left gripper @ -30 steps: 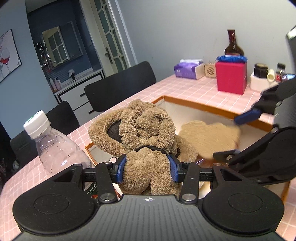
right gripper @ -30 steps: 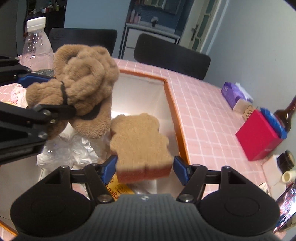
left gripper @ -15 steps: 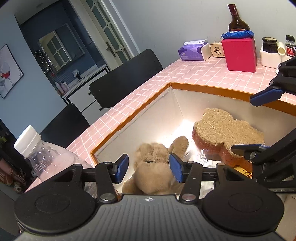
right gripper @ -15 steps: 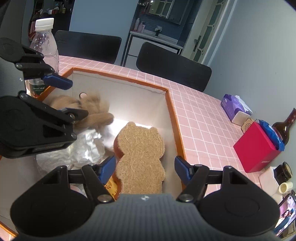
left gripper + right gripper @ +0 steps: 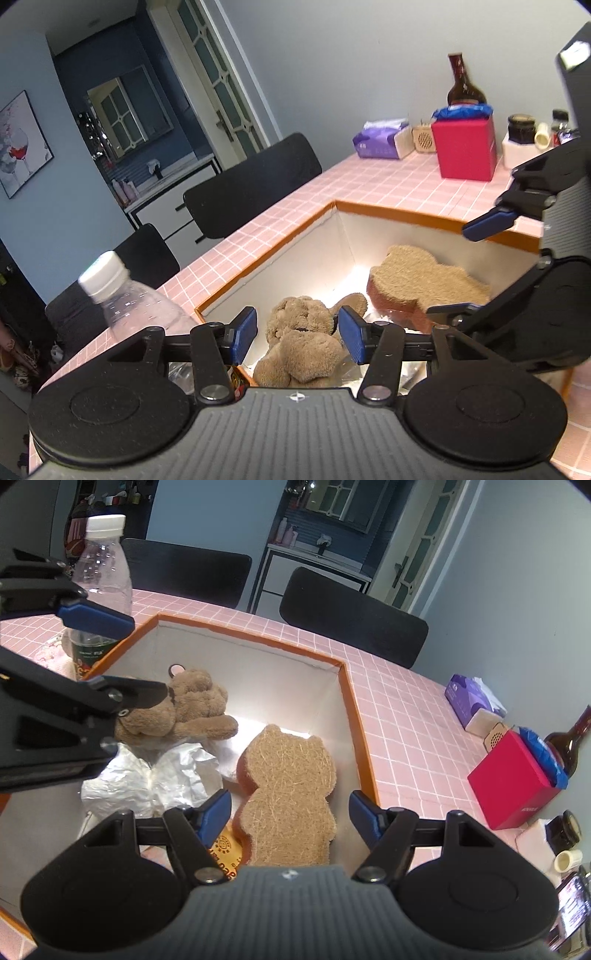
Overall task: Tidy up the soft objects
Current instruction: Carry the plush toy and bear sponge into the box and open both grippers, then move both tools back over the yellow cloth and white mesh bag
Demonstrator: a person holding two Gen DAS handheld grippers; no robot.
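A brown plush bear [image 5: 303, 339] [image 5: 184, 712] lies in the near left part of the orange-rimmed white box [image 5: 406, 216] [image 5: 258, 638]. Above it my left gripper [image 5: 297, 334] [image 5: 125, 657] stands open, its blue pads clear of the fur on both sides. A tan bear-shaped sponge [image 5: 424, 280] [image 5: 291, 786] rests flat in the box to the right of the plush. My right gripper [image 5: 290, 808] [image 5: 469, 266] is open over the sponge's near end, with a gap at each pad.
Crumpled white paper [image 5: 155, 775] lies in the box beside the plush. A clear water bottle [image 5: 129, 295] [image 5: 103, 565] stands just left of the box. A red box [image 5: 463, 147], a tissue pack [image 5: 380, 140] and a brown bottle [image 5: 463, 85] sit at the far side of the pink tiled table.
A second ago each gripper held its soft thing above the box. Both jaws have since opened, and the plush and the sponge now lie inside the box.
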